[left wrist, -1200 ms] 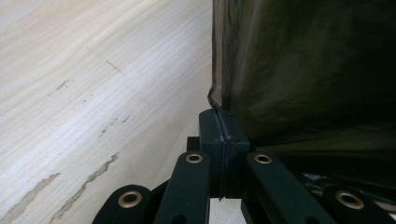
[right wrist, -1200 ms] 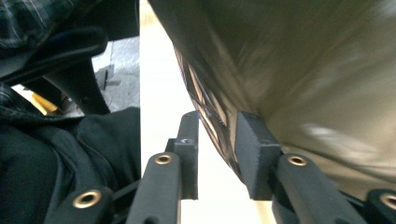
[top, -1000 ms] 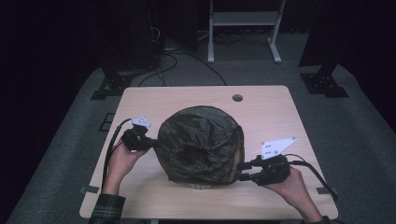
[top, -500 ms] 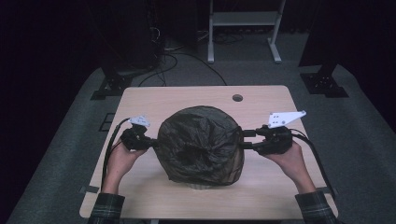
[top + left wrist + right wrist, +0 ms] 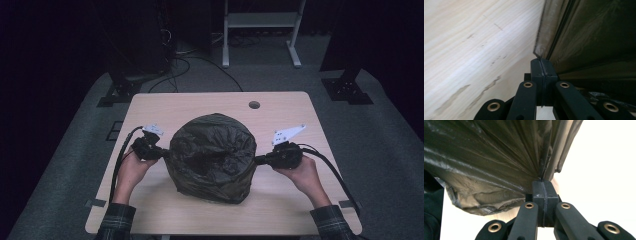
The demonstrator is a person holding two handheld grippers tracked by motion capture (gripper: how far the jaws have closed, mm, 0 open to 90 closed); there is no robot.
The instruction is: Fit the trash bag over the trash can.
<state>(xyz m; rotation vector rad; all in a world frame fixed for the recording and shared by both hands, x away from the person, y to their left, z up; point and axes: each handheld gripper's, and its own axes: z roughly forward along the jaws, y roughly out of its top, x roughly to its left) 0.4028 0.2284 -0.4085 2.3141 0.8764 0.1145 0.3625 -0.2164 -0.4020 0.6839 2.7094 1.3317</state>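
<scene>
The big dark plastic bag (image 5: pixel 212 157) sits puffed up in the middle of my wooden bench (image 5: pixel 200 102). Its top is crumpled and sinks in a little. I pinch its left side with my left gripper (image 5: pixel 162 154). In the left gripper view the jaws are pressed tight together on a thin edge of the bag (image 5: pixel 541 50). My right gripper (image 5: pixel 259 160) is at the bag's right side. Its jaws have just been closing, and in the right gripper view they squeeze a gathered fold of the bag (image 5: pixel 499 157). A small round hole (image 5: pixel 254 105) is in the bench behind the bag.
</scene>
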